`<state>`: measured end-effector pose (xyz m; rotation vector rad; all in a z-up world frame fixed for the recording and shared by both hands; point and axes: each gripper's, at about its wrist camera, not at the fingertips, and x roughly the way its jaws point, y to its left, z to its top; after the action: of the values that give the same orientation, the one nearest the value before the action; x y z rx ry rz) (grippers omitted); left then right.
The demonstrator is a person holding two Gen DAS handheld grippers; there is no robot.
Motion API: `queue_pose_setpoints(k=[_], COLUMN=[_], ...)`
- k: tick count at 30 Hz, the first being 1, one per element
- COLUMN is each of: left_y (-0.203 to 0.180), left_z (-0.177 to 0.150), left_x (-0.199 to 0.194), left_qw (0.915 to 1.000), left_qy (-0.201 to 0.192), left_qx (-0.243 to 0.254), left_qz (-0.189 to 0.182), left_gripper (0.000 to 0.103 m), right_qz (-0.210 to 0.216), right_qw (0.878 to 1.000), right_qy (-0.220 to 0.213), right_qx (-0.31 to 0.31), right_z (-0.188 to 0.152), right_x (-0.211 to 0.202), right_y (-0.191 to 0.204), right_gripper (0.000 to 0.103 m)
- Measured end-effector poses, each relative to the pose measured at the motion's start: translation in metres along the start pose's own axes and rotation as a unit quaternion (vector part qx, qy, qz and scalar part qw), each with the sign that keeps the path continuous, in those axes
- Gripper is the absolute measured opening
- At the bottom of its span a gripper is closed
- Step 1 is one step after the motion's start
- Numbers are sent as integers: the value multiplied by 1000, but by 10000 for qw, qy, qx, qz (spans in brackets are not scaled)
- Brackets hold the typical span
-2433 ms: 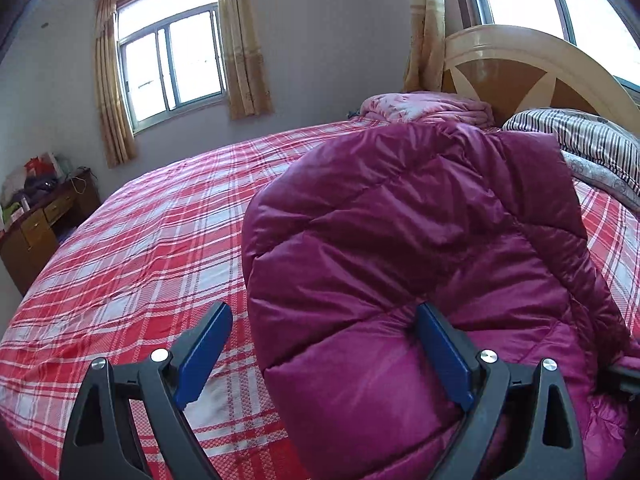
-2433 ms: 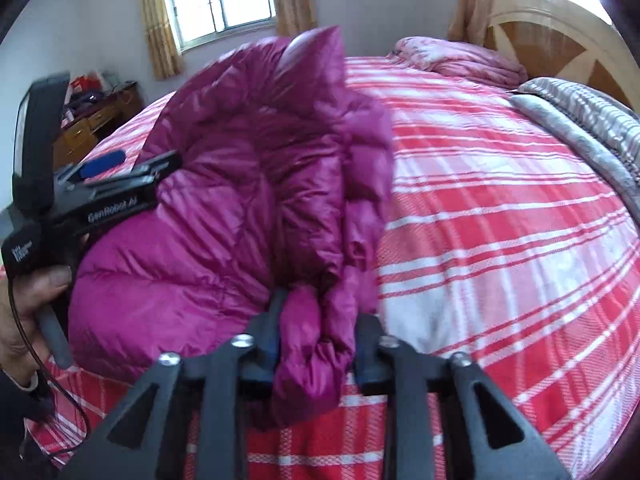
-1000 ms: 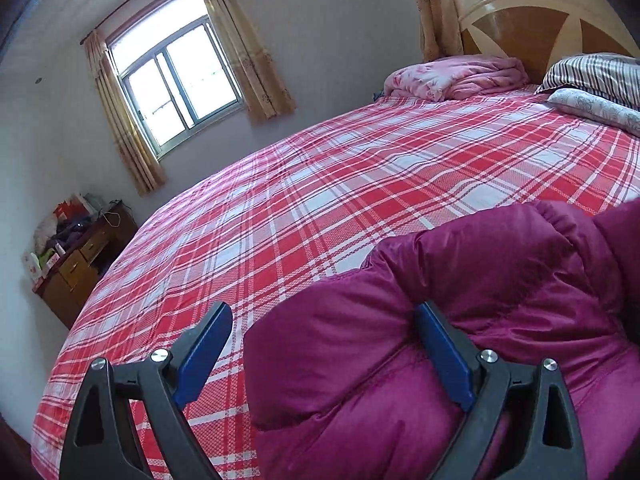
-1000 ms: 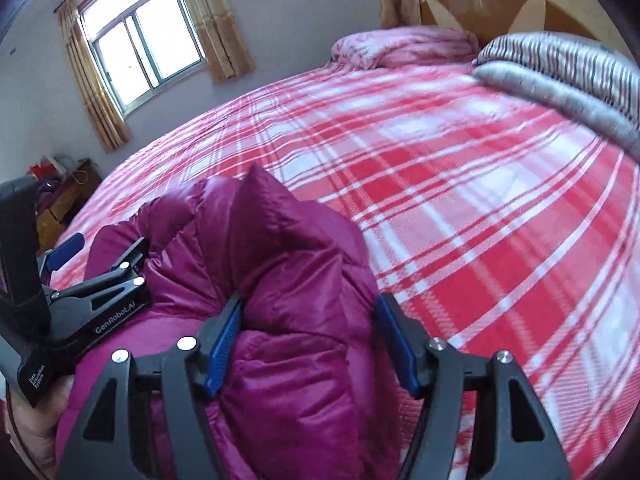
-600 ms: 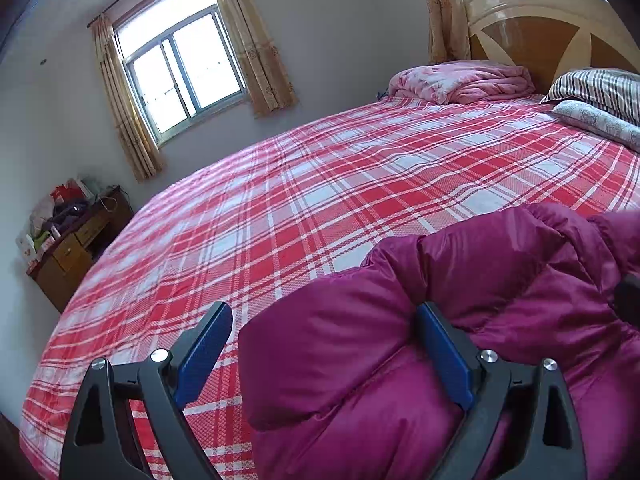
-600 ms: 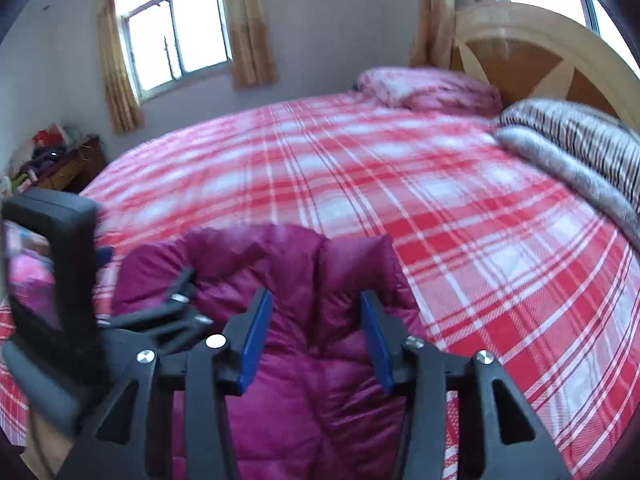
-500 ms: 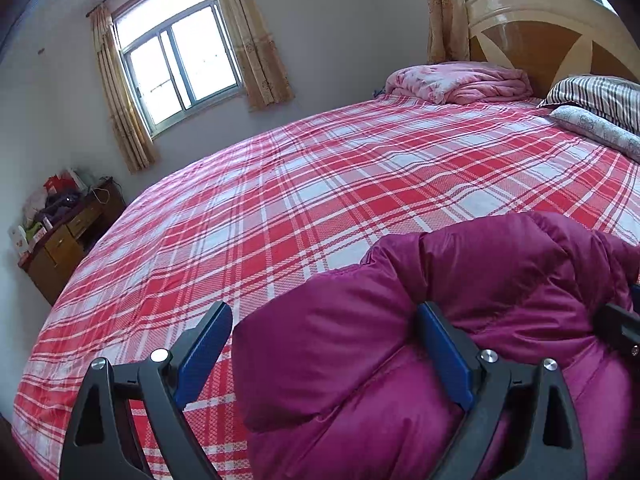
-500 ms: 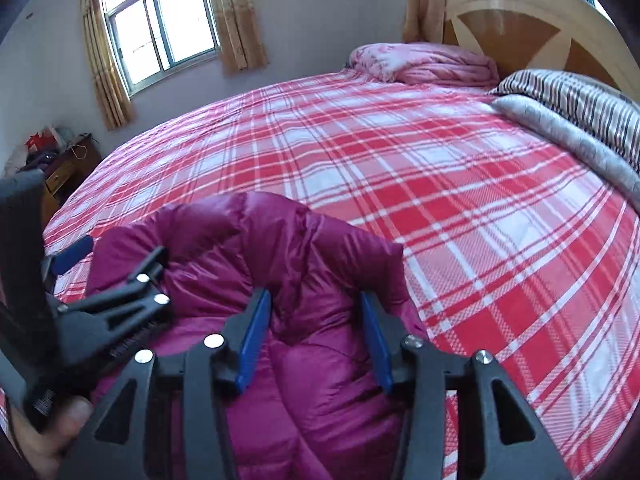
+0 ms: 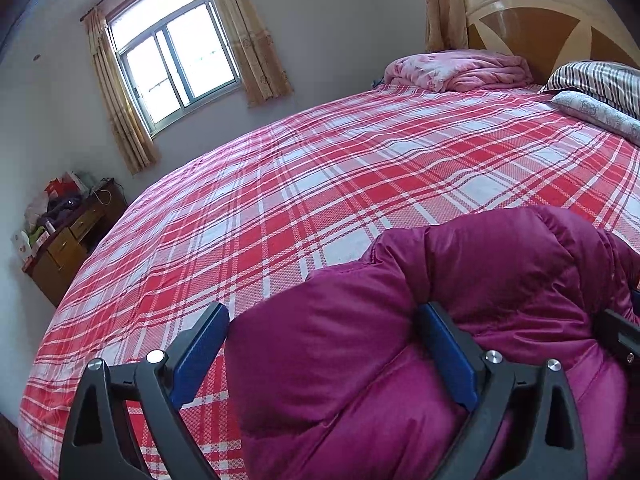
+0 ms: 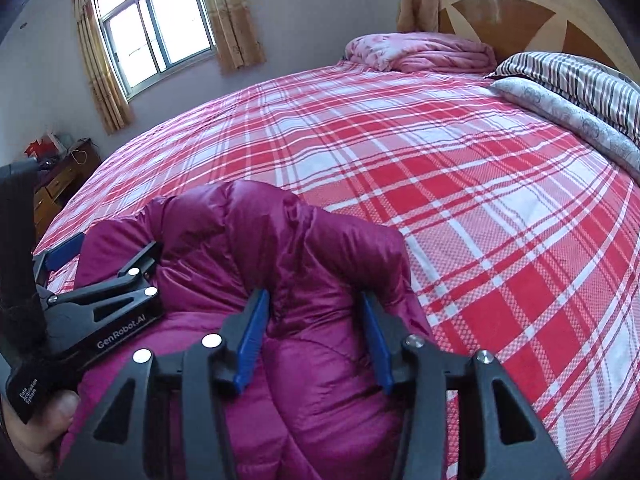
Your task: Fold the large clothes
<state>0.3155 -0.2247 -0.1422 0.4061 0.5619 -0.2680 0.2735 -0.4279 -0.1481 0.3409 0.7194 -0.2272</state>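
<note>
A magenta puffer jacket (image 9: 460, 320) lies bunched and folded on the near edge of the red plaid bed (image 9: 320, 184). My left gripper (image 9: 324, 320) is open, its wide jaws straddling the jacket's left fold. My right gripper (image 10: 312, 304) is open too, its jaws around a raised fold of the jacket (image 10: 280, 248) without squeezing it. The left gripper's black body (image 10: 100, 304) shows in the right wrist view, resting on the jacket's left side.
A folded pink quilt (image 9: 460, 70) and striped pillows (image 10: 572, 76) lie by the wooden headboard (image 9: 548, 24). A cluttered wooden dresser (image 9: 68, 236) stands by the left wall under a curtained window (image 9: 176, 60).
The right gripper let go of the jacket and opened. The jacket came down from held-up to lying folded on the bed. Both grippers have barely shifted in the last half second.
</note>
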Motion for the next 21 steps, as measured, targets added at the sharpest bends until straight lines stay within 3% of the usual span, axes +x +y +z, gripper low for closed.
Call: queue_pose_setpoints(k=[21], left_y=[-1], left_z=[-1], left_x=[3], left_qw=[10000], left_qy=[21], left_qx=[35], left_qz=[56], left_gripper=[97], right_qz=[-101], right_qw=[9999], right_qy=[70], right_qx=[-64], right_z=[-3], right_x=[5], right_y=[0], right_gripper=[52])
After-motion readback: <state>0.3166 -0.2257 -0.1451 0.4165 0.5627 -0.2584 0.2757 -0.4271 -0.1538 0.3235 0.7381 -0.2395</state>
